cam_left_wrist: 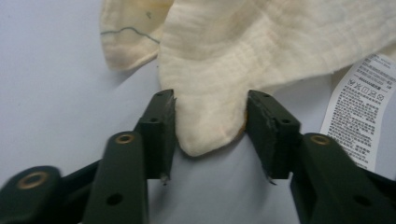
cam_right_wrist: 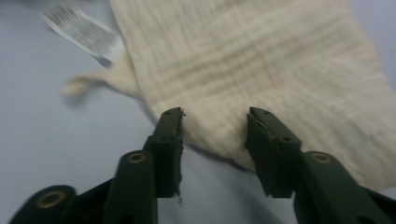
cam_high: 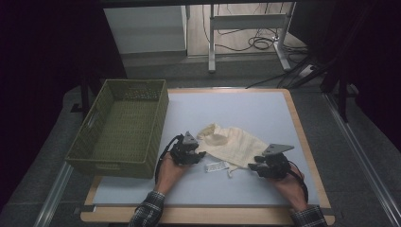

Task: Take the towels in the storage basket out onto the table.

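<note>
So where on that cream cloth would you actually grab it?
At its near edge, coming in low from the person's side. The cream cloth lies flat, so only its edges offer something to pinch. A rounded corner already sits between the left gripper's open fingers, and the hem between the right gripper's.

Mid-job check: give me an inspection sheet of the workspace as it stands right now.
Surface: pale blue table top with a wooden edge.
Job's things: cream cloth lying crumpled at centre, white care label at its near edge; green woven basket at left.
Clutter: nothing seen.
Grippers: left gripper open, a cloth corner between its jaws; right gripper open over the cloth's edge.
Cables: black cables on the floor beyond the table.
Surroundings: metal desk legs, dark room.
</note>
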Action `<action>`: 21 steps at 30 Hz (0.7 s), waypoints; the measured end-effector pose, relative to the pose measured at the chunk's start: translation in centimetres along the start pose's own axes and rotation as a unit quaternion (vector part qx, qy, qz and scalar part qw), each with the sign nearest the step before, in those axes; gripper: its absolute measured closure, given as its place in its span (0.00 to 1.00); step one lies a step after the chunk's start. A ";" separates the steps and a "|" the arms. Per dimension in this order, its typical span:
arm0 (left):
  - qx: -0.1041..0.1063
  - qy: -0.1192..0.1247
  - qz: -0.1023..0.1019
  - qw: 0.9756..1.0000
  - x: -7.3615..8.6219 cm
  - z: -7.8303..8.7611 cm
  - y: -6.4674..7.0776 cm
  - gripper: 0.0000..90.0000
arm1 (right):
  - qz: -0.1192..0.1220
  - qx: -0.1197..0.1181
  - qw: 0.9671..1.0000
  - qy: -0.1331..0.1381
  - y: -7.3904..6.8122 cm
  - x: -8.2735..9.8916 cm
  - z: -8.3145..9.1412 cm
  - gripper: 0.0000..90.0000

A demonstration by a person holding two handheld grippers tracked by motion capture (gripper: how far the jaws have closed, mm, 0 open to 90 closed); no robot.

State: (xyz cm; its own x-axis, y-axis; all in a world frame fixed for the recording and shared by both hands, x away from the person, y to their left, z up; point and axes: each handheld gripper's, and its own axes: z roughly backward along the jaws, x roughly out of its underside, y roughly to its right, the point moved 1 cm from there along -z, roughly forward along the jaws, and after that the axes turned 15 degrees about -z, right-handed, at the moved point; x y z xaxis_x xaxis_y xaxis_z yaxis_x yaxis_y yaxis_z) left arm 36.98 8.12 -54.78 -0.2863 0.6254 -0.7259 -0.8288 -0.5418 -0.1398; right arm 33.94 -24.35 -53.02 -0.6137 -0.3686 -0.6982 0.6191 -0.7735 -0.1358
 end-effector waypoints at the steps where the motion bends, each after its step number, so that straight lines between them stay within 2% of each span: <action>1: 0.008 0.008 0.008 1.000 0.1 0.0 0.0 0.75 | 0.007 0.010 1.000 0.002 -0.2 0.0 -0.1 0.83; 2: 0.008 0.008 0.008 1.000 0.1 0.0 0.0 0.84 | 0.007 0.010 1.000 0.002 -0.2 0.0 -0.1 0.83; 3: 0.019 0.015 0.018 1.000 0.1 0.0 0.0 0.90 | 0.013 0.021 1.000 0.003 -0.3 0.0 0.0 0.93; 7: 0.020 0.014 0.013 1.000 -0.1 0.2 0.0 0.93 | 0.006 0.012 1.000 -0.003 -0.2 -0.2 0.3 0.95; 10: 0.015 0.033 0.009 0.999 -1.4 1.4 -0.6 0.93 | -0.009 -0.007 1.000 0.018 0.2 -0.9 2.0 0.95; 11: 0.015 0.033 0.009 0.999 -1.4 1.4 -0.6 0.93 | -0.009 -0.007 1.000 0.018 0.2 -0.9 2.0 0.95; 12: 0.010 0.038 0.008 0.999 -2.5 2.0 -1.2 0.92 | -0.014 -0.008 0.999 0.029 0.6 -1.7 2.9 0.95; 13: 0.010 0.038 0.008 0.999 -2.5 2.0 -1.2 0.92 | -0.014 -0.008 0.999 0.029 0.6 -1.7 2.9 0.95; 15: 0.006 0.041 0.001 0.999 -3.8 2.4 -1.8 0.92 | -0.019 -0.005 0.999 0.037 1.4 -3.1 3.7 0.94; 18: -0.006 0.040 -0.004 0.999 -5.8 2.4 -2.9 0.92 | -0.023 -0.001 0.999 0.039 2.1 -4.1 3.8 0.94; 20: -0.016 0.037 -0.009 0.999 -7.2 2.2 -3.7 0.92 | -0.032 0.003 0.999 0.042 3.0 -5.2 3.7 0.94; 21: -0.020 0.035 -0.010 0.999 -7.8 2.1 -4.2 0.92 | -0.037 0.010 0.998 0.045 3.8 -6.2 3.6 0.94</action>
State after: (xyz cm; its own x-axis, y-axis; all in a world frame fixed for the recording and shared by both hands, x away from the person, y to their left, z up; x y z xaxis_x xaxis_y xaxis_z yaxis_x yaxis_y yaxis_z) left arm 41.68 6.63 -47.11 -0.2347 0.5961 -0.7678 -0.8139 -0.5524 -0.1801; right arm 38.37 -26.81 -46.67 -0.6098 -0.2631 -0.7476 0.5631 -0.8077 -0.1751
